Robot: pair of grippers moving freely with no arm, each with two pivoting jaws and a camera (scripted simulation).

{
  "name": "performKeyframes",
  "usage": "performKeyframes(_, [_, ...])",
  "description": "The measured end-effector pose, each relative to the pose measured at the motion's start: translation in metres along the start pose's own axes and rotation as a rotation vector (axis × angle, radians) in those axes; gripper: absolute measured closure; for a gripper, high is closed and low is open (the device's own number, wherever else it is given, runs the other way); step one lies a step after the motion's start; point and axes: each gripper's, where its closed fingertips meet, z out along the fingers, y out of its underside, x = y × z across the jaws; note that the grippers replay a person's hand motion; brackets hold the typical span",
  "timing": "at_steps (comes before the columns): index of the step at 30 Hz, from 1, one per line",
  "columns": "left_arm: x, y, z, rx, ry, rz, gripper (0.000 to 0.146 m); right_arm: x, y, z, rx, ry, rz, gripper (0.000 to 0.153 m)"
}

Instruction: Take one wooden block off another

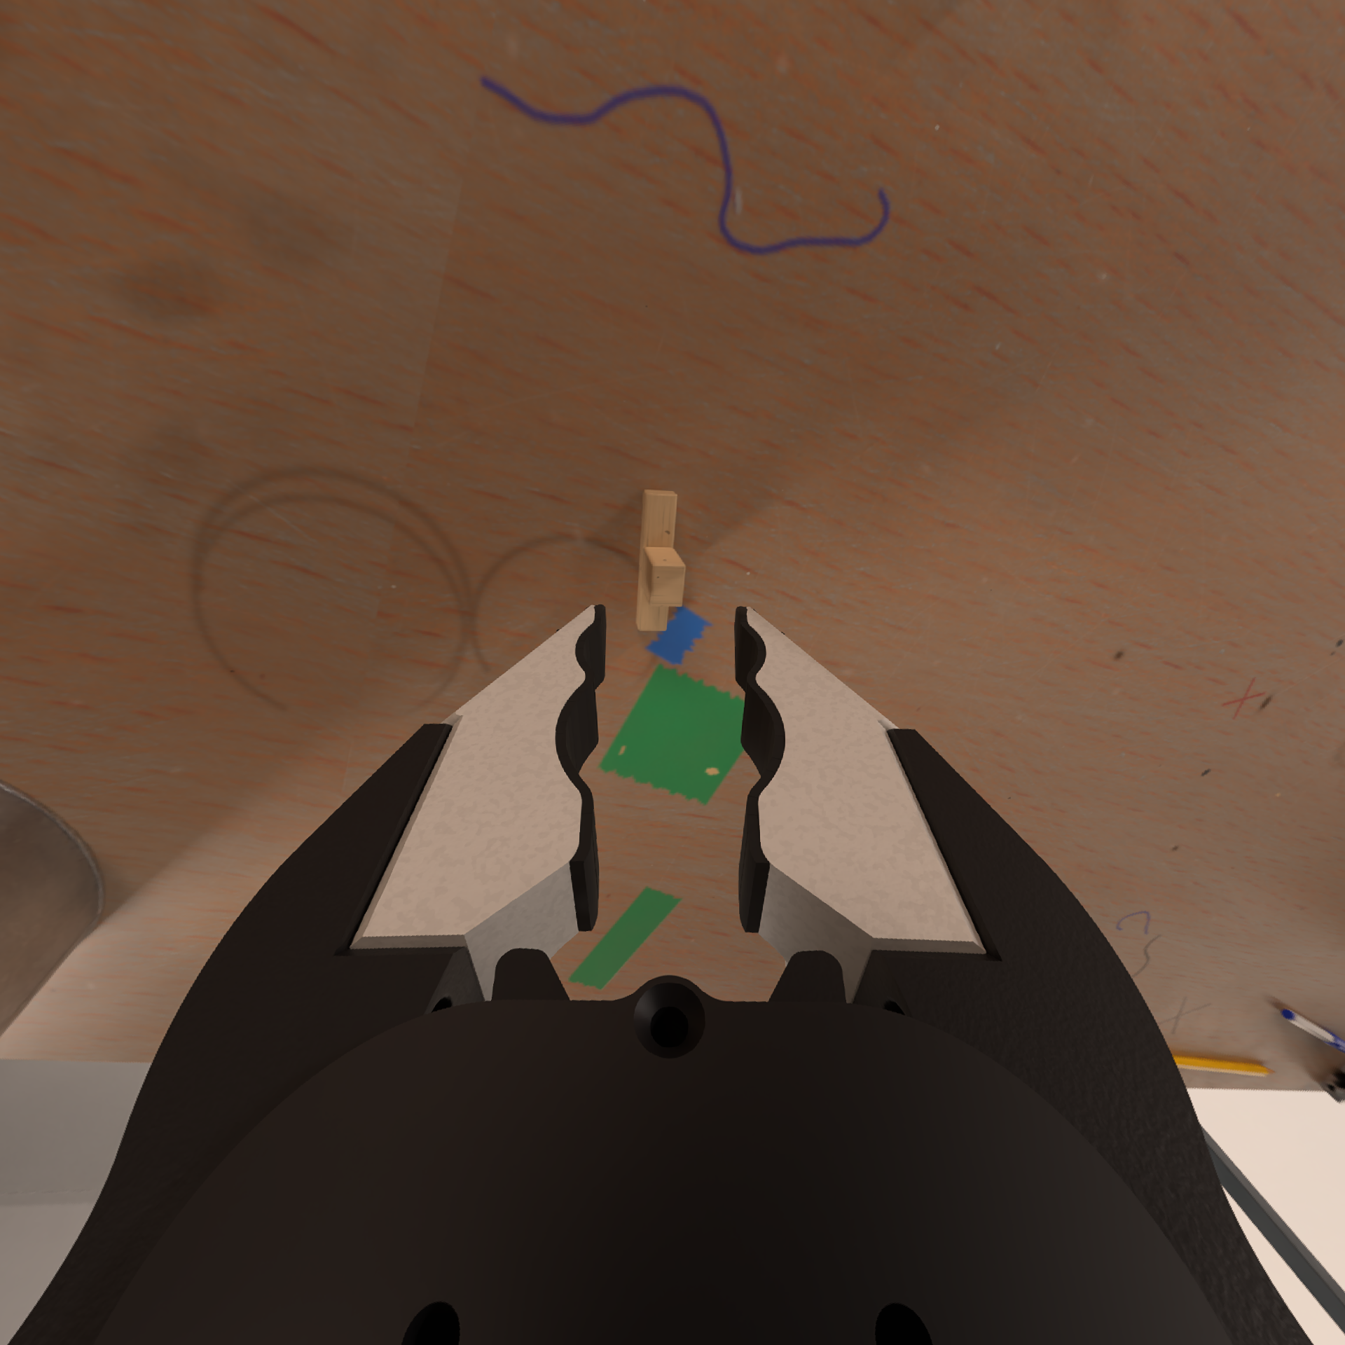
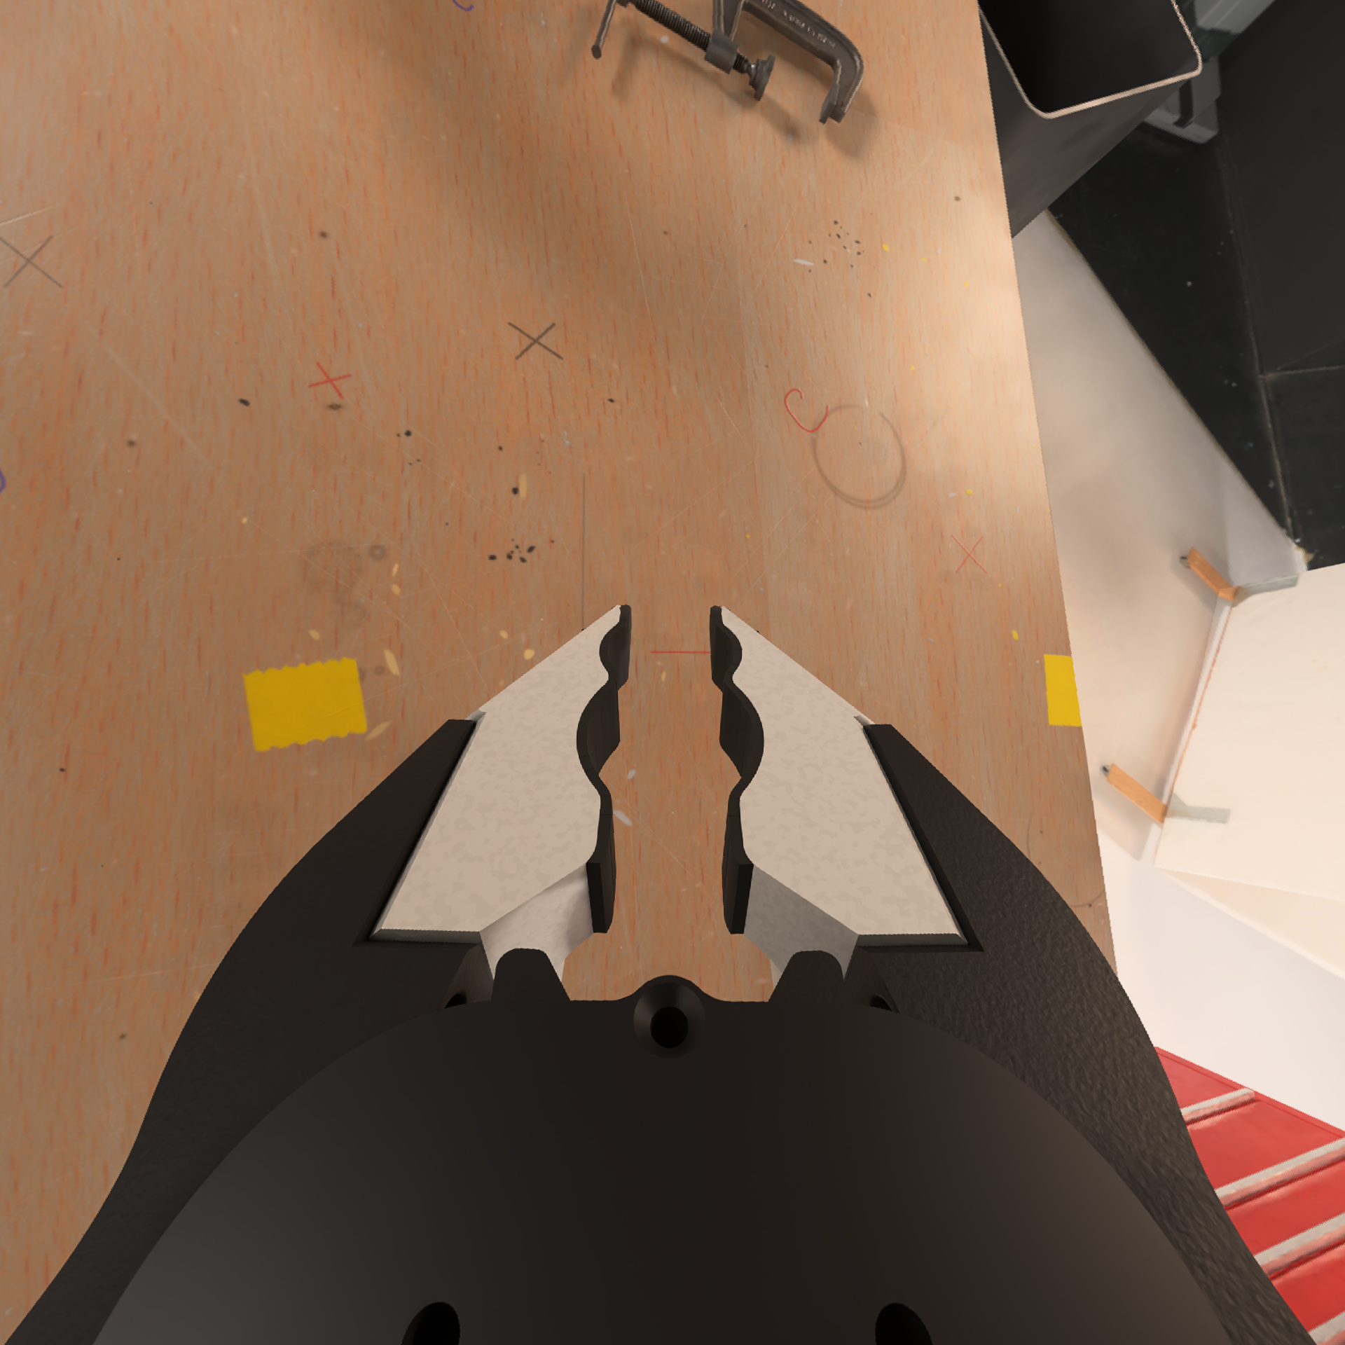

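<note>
Two pale wooden blocks on the scuffed brown wooden workbench [image 1: 946, 437]: a long, flat pale wooden block [image 1: 659, 517] lying on the surface, and a short, squarish pale wooden block [image 1: 664, 581] resting on top of it, toward its nearer half. Both just ahead of the left gripper [image 1: 669, 619], slightly left of the gap's centre line, well below the fingertips and not touching them. Left gripper's fingers parted, nothing between them. Right gripper [image 2: 669, 619] likewise parted and empty, hanging over bare bench; no blocks visible from its camera.

Probably light and rigid, with dry, unfinished faces offering fair friction. No give under pressure, so no risk of crushing; main risk likely dragging or tipping the long block if the upper one is nudged sideways before being lifted. Best hold judged to be across the short block's two opposite side faces, above the seam with the lower block, then straight up. Whether its width fits the present gap: seemingly yes, though hard to judge from this angle.

Counted otherwise: one jagged-edged blue tape scrap [image 1: 678, 635] just beside the blocks' near end, two green tape patches [image 1: 669, 731], one wavy blue pen scribble [image 1: 699, 156], two yellow tape patches [image 2: 304, 703], one grey metal C-clamp [image 2: 757, 54], one dark open bin [image 2: 1077, 58].
</note>
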Motion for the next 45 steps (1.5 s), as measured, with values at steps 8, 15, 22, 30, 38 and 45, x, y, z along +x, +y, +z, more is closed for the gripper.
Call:
performKeyframes(8, [0.007,-0.004,0.006,-0.023,0.003,-0.011,0.112,0.008,0.007,-0.002,-0.017,0.030,-0.004,0.131])
performKeyframes(15, [0.008,-0.003,0.005,-0.033,0.006,-0.001,0.115,0.009,0.009,-0.001,-0.035,0.051,-0.035,0.131])
performKeyframes(22, [0.005,-0.003,0.011,-0.062,-0.019,0.014,0.117,0.009,0.011,0.000,-0.052,0.060,-0.046,0.132])
performKeyframes(30, [-0.001,0.001,0.012,-0.089,-0.057,0.067,0.137,0.010,0.014,0.001,-0.069,0.070,-0.060,0.132])
performKeyframes(38, [0.002,-0.004,-0.005,-0.011,0.005,0.113,0.137,0.012,0.015,0.003,-0.077,0.086,-0.070,0.133])
performKeyframes(45, [0.105,-0.029,-0.097,0.443,0.320,0.420,0.137,0.002,0.002,0.008,-0.014,0.048,-0.095,0.135])
